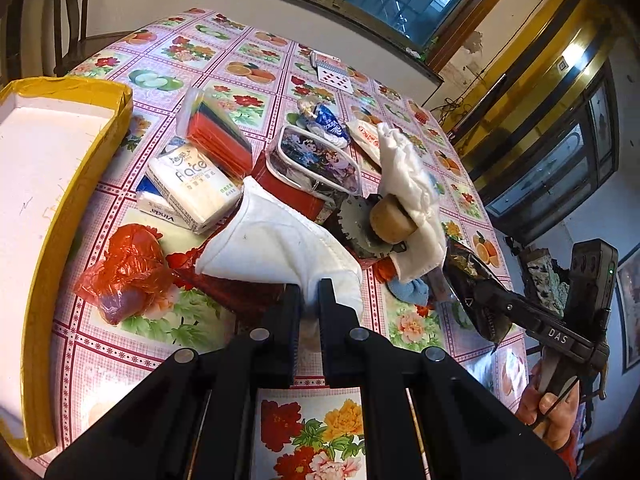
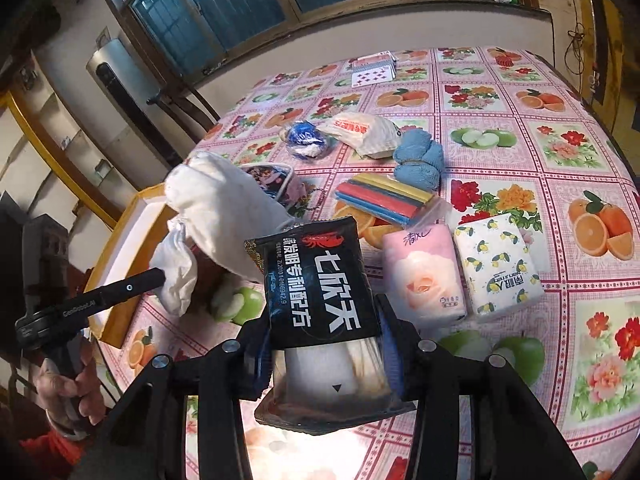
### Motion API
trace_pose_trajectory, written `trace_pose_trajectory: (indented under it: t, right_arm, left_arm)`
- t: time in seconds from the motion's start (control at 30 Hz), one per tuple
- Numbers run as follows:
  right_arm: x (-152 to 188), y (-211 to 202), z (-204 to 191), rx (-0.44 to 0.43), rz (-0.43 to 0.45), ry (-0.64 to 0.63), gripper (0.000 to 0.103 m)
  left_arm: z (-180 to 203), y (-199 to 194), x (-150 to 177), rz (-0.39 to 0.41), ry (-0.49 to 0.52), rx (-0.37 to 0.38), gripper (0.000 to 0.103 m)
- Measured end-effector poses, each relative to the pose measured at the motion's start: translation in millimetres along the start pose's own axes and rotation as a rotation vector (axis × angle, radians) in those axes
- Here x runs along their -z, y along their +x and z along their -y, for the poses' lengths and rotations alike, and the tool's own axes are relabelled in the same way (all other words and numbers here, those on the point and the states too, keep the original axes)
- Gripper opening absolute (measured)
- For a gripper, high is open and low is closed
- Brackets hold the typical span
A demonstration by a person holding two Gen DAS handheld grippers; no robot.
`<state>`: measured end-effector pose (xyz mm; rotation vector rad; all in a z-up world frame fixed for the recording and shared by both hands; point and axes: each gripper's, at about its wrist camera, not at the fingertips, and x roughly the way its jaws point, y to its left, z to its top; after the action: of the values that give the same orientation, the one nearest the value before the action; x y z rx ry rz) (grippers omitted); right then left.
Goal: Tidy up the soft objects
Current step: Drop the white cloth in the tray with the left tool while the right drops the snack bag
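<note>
My left gripper [image 1: 310,286] is shut on a corner of a white padded cloth [image 1: 276,244], which hangs lifted above the table's middle. From the right wrist view the same cloth [image 2: 224,204] billows over the left gripper [image 2: 162,276] near a yellow box [image 2: 120,300]. A black foil packet with white lettering [image 2: 316,280] stands upright in my right gripper [image 2: 324,320], whose fingers are shut on its sides. In the left wrist view the packet [image 1: 472,276] and right gripper [image 1: 486,304] hover at the table's right edge. The yellow box with a white inside [image 1: 60,152] lies far left.
On the fruit-print tablecloth [image 2: 560,200] lie tissue packs [image 2: 460,272], a bag of coloured sheets [image 2: 384,196], a blue cloth [image 2: 418,160], a red plastic bag [image 1: 128,268], a cartoon pouch [image 1: 316,160] and playing cards [image 2: 370,76]. A hand [image 2: 68,384] holds the left handle.
</note>
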<state>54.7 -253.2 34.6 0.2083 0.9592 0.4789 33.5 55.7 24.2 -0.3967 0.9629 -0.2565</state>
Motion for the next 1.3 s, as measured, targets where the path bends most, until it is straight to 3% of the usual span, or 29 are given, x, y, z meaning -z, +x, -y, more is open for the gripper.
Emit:
trace_pose_trajectory:
  t: [0.13, 0.3, 0.5, 0.7, 0.93, 1.13, 1.23, 1.3]
  right_arm:
    - [-4.8, -10.3, -45.6, -0.084, 0.023, -0.059, 0.046]
    - [-30.4, 15.8, -129.0, -0.212, 0.008, -0.161, 0.046]
    - [-71.0, 104.0, -230.2, -0.252, -0.051, -0.218, 0.045]
    - [-99.5, 213.5, -296.0, -0.209, -0.127, -0.188, 0.045]
    - [-106.7, 296.2, -310.1, -0.078, -0.163, -0.187, 0.045]
    - [-102.1, 305.5, -296.9, -0.118, -0.199, -0.163, 0.052]
    - [-99.4, 282.8, -290.4, -0.168, -0.166, -0.149, 0.058]
    - [-101.0, 262.4, -283.5, -0.222, -0.128, -0.125, 0.069]
  left_arm:
    - [-5.8, -31.1, -8.6, 0.051, 0.001, 0.019, 0.006]
    - [-38.6, -88.8, -32.6, 0.175, 0.000, -0.085, 0.006]
    - [-107.7, -117.5, -68.4, 0.255, -0.073, -0.277, 0.006]
    - [-167.6, -83.1, -91.1, 0.187, -0.124, -0.389, 0.007]
    - [-217.6, -47.2, -105.3, 0.111, -0.187, -0.446, 0.007]
    - [-235.3, -30.5, -108.0, 0.055, -0.228, -0.446, 0.011]
    - [-239.0, -35.0, -104.7, 0.073, -0.241, -0.466, 0.023]
    - [-239.0, -46.2, -102.2, 0.116, -0.262, -0.487, 0.048]
